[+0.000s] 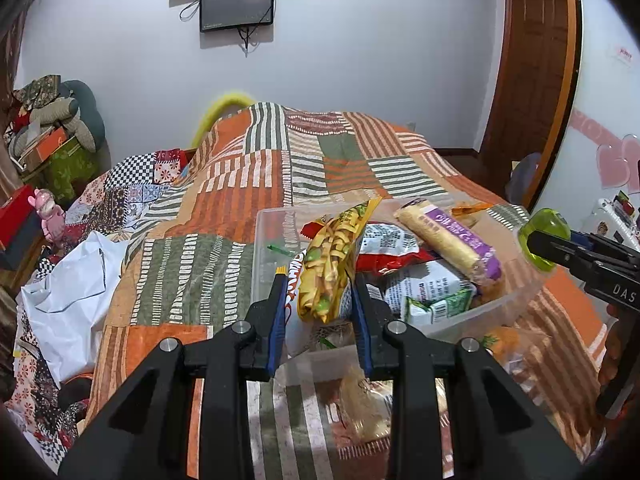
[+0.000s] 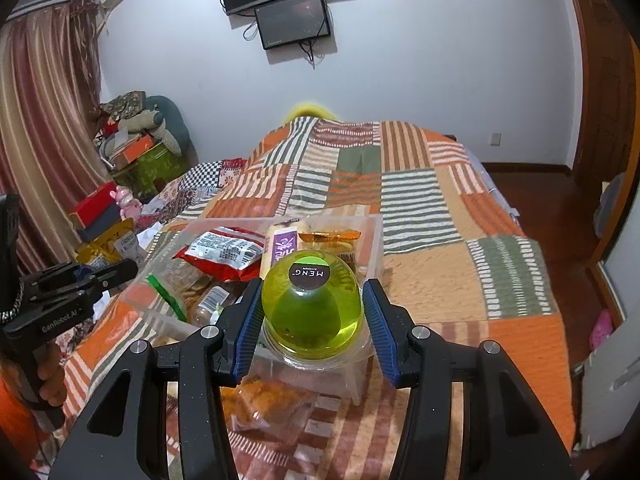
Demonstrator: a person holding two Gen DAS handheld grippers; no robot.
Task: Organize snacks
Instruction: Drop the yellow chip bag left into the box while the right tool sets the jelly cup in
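Observation:
A clear plastic bin (image 1: 264, 232) sits on the patchwork bedspread and holds several snacks: a red packet (image 1: 392, 260), a long roll with a purple label (image 1: 452, 244) and green-and-white packets (image 1: 436, 304). My left gripper (image 1: 319, 280) is shut on a yellow snack bag (image 1: 332, 256), held upright over the bin's near left part. My right gripper (image 2: 313, 286) is shut on a green jelly cup (image 2: 312, 312) with a black round label, just above the near wall of the bin (image 2: 374, 240). The left wrist view shows the jelly cup (image 1: 546, 236) at the bin's right edge.
Loose snack packets lie on the bedspread in front of the bin (image 1: 366, 404) (image 2: 264, 404). A white plastic bag (image 1: 76, 280) lies at the bed's left side. Boxes and cushions are piled at the far left (image 2: 136, 140). A wooden door (image 1: 532, 60) stands to the right.

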